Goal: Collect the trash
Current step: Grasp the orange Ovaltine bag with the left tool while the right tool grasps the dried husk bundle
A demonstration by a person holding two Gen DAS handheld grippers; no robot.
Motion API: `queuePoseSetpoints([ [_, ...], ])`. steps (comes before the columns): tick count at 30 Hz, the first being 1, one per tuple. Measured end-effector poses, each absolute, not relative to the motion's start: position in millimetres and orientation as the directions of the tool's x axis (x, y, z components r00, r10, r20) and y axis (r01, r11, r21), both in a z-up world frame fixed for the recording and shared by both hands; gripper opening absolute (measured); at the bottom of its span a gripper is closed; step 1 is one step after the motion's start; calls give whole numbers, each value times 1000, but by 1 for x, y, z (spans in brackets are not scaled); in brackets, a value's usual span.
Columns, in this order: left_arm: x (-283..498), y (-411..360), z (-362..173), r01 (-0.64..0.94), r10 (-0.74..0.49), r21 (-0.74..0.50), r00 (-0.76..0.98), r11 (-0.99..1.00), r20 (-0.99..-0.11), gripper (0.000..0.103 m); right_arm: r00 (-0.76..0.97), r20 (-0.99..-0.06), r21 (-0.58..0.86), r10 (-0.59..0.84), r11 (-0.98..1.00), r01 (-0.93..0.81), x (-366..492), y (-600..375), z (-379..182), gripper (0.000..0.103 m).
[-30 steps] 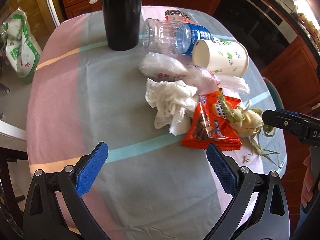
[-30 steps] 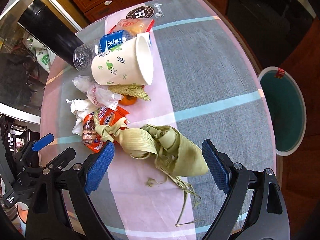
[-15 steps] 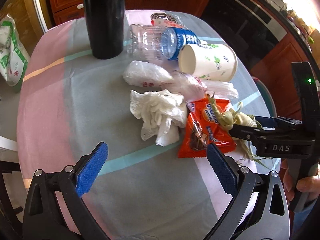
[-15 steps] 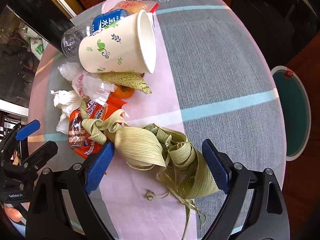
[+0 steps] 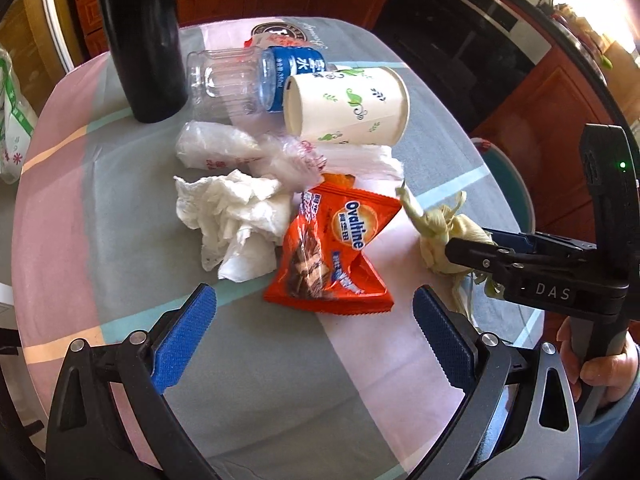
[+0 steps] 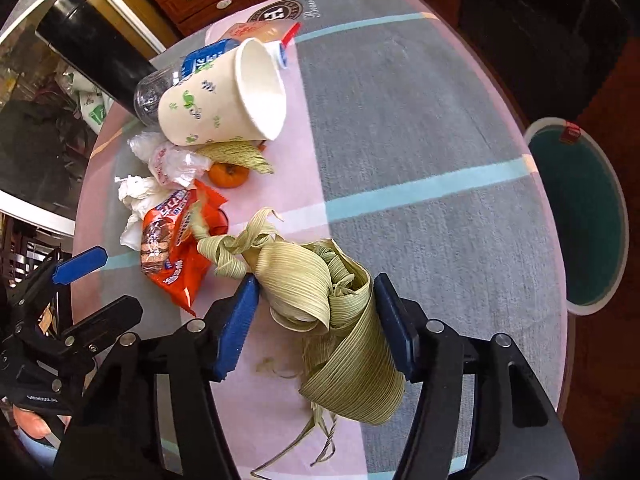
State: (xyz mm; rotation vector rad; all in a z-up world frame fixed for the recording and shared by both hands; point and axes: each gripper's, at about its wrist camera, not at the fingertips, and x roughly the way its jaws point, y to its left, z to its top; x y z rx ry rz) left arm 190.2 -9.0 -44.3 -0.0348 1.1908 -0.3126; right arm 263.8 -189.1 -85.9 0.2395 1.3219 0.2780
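Observation:
A pile of trash lies on the round table. My right gripper (image 6: 316, 320) is shut on a bundle of dried green leaf wrappers (image 6: 320, 288), which also shows in the left wrist view (image 5: 440, 236). My left gripper (image 5: 312, 340) is open and empty, just short of an orange Ovaltine wrapper (image 5: 336, 248). Beside the wrapper lie a crumpled white tissue (image 5: 236, 216), clear plastic bags (image 5: 248, 152), a tipped paper cup (image 5: 348, 108) and an empty water bottle (image 5: 248, 76). A small orange fruit (image 6: 228, 174) sits under the cup.
A tall black flask (image 5: 140, 32) stands at the back left of the table. A teal bin (image 6: 580, 216) stands on the floor beyond the table's right edge. The tablecloth (image 6: 400, 120) is grey and pink. Wooden cabinets stand behind.
My right gripper has moved in and closed on the leaf wrappers. My left gripper has moved closer to the orange wrapper and stayed open.

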Motion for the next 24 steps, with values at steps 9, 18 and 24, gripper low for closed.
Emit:
queuePoseSetpoints([
  [9, 193, -45, -73, 241, -211, -144, 281, 960, -936, 59, 235, -903, 376, 361, 926, 22, 251, -238, -96, 63],
  [18, 162, -74, -71, 349, -255, -161, 242, 923, -936, 62, 241, -878, 433, 413, 901, 36, 242, -257, -104, 68],
  [24, 173, -62, -74, 266, -207, -137, 257, 954, -944, 76, 232, -869, 459, 437, 887, 46, 241, -258, -109, 71],
])
